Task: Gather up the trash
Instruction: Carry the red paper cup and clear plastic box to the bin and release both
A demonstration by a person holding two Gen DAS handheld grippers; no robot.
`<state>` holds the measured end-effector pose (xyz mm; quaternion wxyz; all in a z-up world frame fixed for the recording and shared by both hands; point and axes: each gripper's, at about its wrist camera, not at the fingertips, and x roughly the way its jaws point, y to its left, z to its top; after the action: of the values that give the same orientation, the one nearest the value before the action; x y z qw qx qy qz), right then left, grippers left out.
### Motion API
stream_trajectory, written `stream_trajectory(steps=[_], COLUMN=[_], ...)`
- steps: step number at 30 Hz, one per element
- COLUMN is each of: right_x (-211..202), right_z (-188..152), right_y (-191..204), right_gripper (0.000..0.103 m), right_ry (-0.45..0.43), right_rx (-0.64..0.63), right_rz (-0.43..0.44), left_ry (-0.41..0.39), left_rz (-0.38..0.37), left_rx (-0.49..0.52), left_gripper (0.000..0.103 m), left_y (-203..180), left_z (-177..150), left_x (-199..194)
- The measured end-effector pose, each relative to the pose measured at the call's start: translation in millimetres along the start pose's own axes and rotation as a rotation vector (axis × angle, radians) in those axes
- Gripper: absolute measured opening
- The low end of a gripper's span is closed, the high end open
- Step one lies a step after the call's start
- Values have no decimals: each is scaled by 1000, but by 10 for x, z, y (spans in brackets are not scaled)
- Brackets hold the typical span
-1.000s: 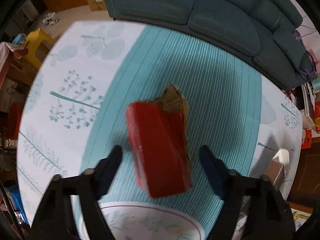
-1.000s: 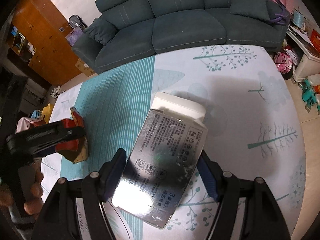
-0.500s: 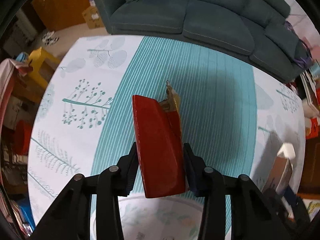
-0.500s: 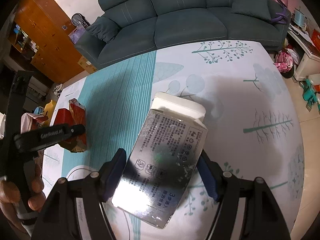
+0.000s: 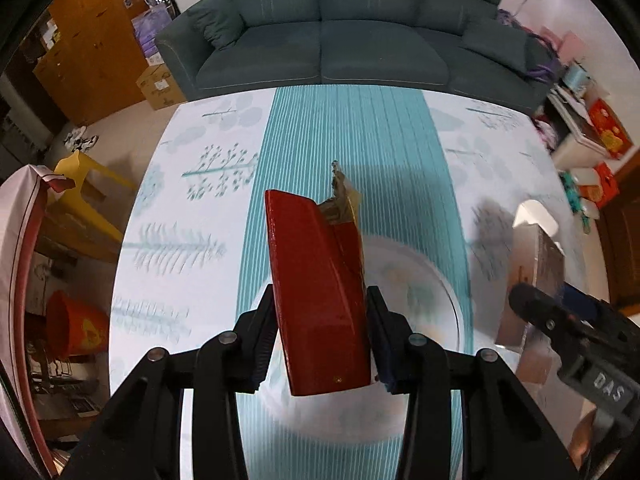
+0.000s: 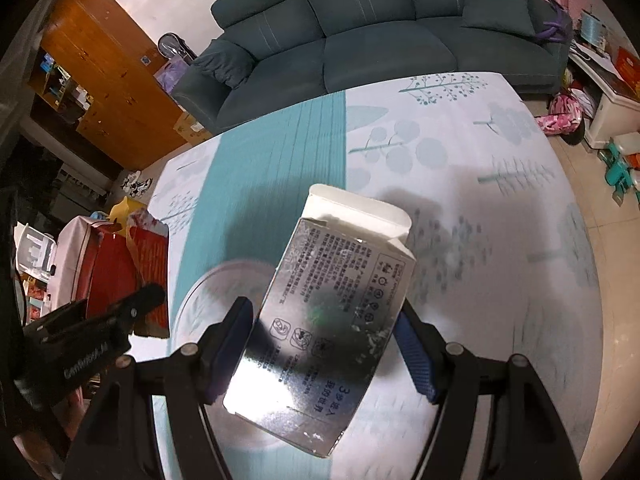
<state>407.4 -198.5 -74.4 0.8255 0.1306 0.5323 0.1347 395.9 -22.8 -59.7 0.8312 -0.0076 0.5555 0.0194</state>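
At centre frame, your left gripper [image 5: 320, 332] has just clamped the red carton [image 5: 320, 300] and lifted it, while your right gripper [image 6: 324, 344] grips the silver box [image 6: 332, 320], both ready for binning.

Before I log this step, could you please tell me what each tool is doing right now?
Left tool: closed on the red carton.
Right tool: closed on the silver box.
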Motion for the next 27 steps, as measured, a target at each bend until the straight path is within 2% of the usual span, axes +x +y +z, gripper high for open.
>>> stream_trajectory(steps=[7, 14, 22, 27], right_x=[-495, -1047, -1477, -1533], right_z=[-694, -1568, -2634, -3165], right_y=[301, 725, 1078, 1130], right_gripper=[71, 71, 71, 71], right_ry=[-34, -99, -138, -80], right_rx=[32, 68, 138, 177], right_rz=[4, -5, -14, -19], left_ry=[-75, -132, -154, -113], left_rz=[-45, -122, -215, -247], left_rx=[76, 135, 191, 232], left_gripper=[40, 40, 41, 41], left_y=[250, 636, 921, 951], left_z=[-718, -1510, -2370, -2925], left_x=[-730, -1385, -1826, -1876])
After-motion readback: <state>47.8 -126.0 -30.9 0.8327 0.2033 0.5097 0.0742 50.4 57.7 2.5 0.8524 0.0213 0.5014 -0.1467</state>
